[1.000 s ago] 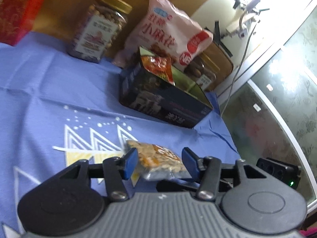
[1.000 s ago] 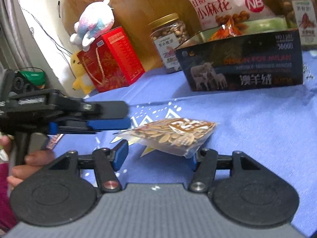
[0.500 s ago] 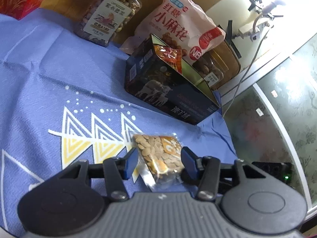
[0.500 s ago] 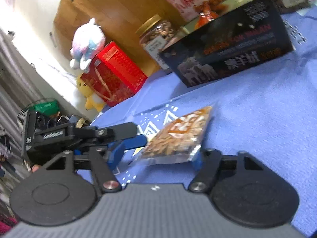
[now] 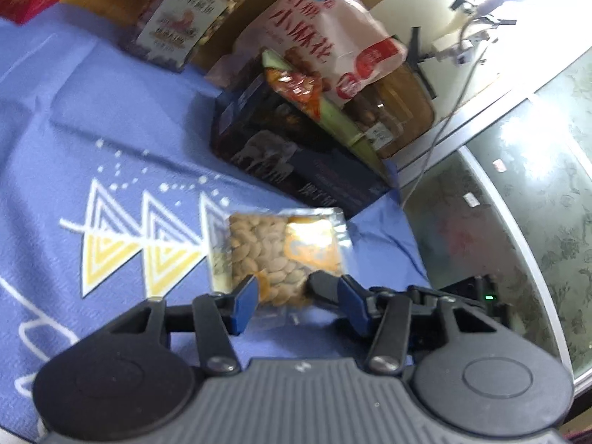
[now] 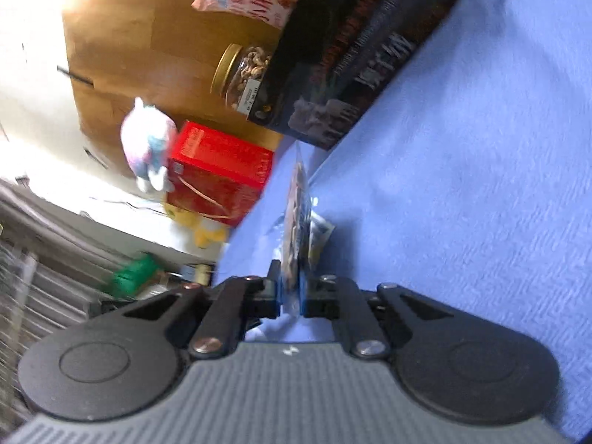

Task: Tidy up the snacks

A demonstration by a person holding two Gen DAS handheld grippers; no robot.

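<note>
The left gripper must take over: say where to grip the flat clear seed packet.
On the flat clear seed packet, pinch the sealed border across its faces, from the near side: it is flat, as the right gripper grips it.

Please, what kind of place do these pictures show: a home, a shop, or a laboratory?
Most likely a home. A blue patterned tablecloth carries ordinary snacks: a jar of nuts and a pink snack bag. Plush toys sit beside a red gift box.
</note>
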